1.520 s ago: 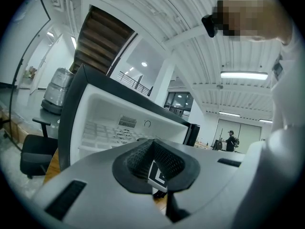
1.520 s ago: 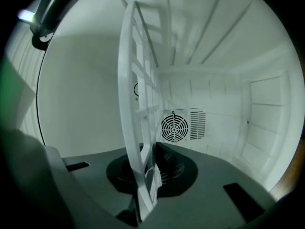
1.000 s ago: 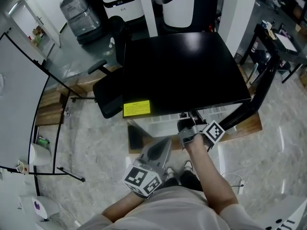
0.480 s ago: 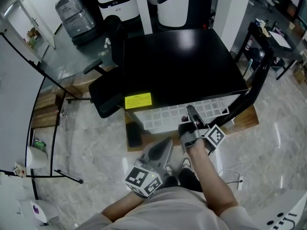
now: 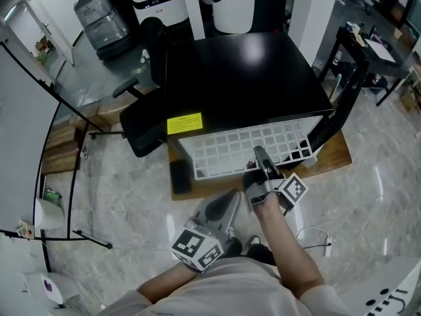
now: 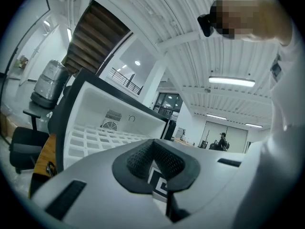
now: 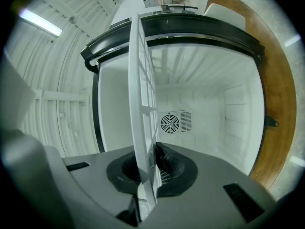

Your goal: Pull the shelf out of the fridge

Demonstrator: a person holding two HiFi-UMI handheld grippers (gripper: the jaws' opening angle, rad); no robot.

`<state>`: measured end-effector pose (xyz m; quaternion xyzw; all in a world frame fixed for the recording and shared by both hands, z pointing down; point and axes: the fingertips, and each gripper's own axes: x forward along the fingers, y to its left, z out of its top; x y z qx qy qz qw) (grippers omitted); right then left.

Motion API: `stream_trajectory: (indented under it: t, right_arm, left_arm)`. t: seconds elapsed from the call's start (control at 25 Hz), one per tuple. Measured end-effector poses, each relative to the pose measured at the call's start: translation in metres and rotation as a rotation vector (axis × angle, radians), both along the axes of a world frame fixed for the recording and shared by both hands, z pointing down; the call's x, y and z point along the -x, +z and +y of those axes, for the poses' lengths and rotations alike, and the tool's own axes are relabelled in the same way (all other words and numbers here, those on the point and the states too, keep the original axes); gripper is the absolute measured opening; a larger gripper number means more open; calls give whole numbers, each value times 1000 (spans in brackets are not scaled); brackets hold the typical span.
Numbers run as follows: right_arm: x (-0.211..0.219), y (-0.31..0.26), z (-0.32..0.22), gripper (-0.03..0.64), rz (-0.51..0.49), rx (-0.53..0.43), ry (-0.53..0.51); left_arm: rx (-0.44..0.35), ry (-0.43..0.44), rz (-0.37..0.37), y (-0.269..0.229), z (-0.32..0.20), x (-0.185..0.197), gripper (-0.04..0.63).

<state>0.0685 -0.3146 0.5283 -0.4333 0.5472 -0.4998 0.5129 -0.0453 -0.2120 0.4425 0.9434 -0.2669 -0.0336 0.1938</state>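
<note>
Marble-look flooring and a low wooden platform (image 5: 332,151) are framing a black-topped compact fridge (image 5: 243,84) in an open workspace, with a black office chair (image 5: 148,120) parked beside it. The white grid shelf (image 5: 243,147) is sticking partway out of the fridge's front opening and overhanging the platform's front edge. The right gripper (image 5: 258,153) is pinching the shelf's front rail at a narrow opening, right of the rail's middle. The left gripper (image 5: 229,197) is hanging back near the person's body, its jaws together on nothing.

Held at a single off-centre point, the shelf is likely to twist and bind against the fridge walls. Once its rear edge is clearing the opening, it could sag or pivot out of the thin pinch, as nothing is supporting it from below.

A yellow label (image 5: 184,123) is sitting at the fridge top's front left corner, its print too small to read. Both grippers are carrying black-and-white square markers.
</note>
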Motion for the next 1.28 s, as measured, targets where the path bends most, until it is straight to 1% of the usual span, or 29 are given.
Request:
stream_trajectory:
  t: [0.16, 0.28, 0.56, 0.72, 0.88, 1.04, 1.28]
  right_arm:
    - [1, -2, 6, 46, 0, 4, -3]
    - [2, 0, 22, 46, -5, 7, -8]
    - [3, -6, 40, 46, -9, 18, -29]
    - [8, 1, 76, 46, -19, 18, -57]
    - [12, 6, 109, 46, -32, 35, -96]
    - [8, -7, 142, 46, -20, 9, -129]
    - [-3, -22, 194, 46, -13, -11, -171]
  left_arm:
    - [-10, 1, -5, -5, 10, -7, 6]
    - [-15, -8, -9, -5, 30, -10, 6]
    - [-3, -56, -4, -10, 52, -9, 6]
    - [-5, -72, 0, -4, 83, -14, 6]
    - [-19, -67, 5, -5, 110, -21, 6]
    - [-25, -82, 1, -8, 137, -29, 6]
    - [-46, -74, -5, -17, 177, -49, 6]
